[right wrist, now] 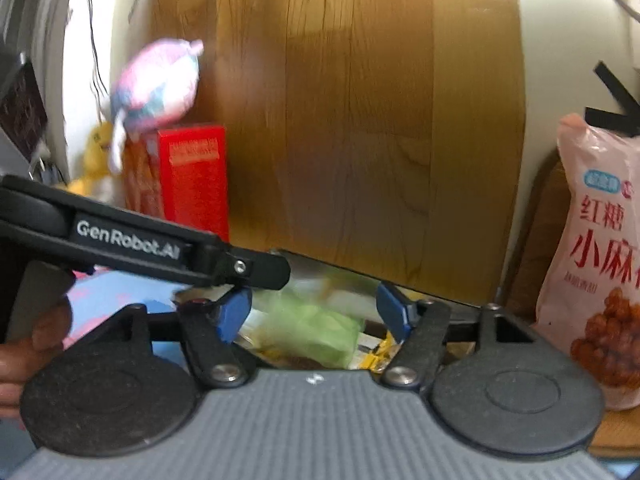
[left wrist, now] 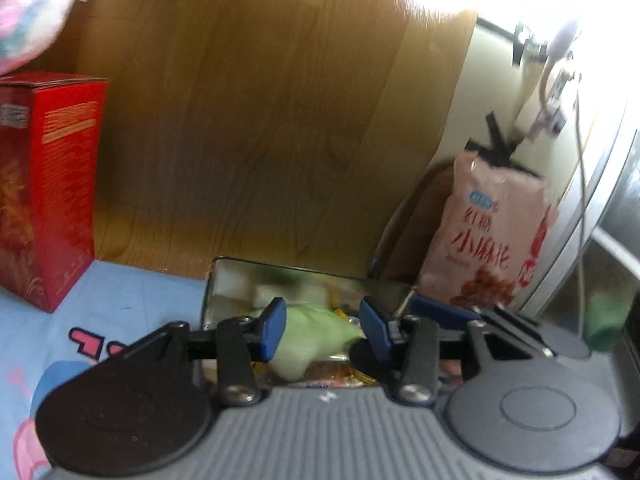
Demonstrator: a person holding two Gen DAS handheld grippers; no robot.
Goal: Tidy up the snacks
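On blue printed cloth (left wrist: 132, 304) before wood panel (left wrist: 240, 120): both tools, left (left wrist: 323, 330) and right (right wrist: 316, 312), parted, empty.

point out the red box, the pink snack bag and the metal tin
red box (left wrist: 60, 184), left wrist view, its narrow printed side
pink snack bag (left wrist: 492, 236), left wrist view, middle of the printed front
metal tin (left wrist: 212, 292), left wrist view, its left wall

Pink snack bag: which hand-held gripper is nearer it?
Right. The right hand-held gripper is just left of the pink snack bag; the left hand-held gripper lies farther left, beyond it.
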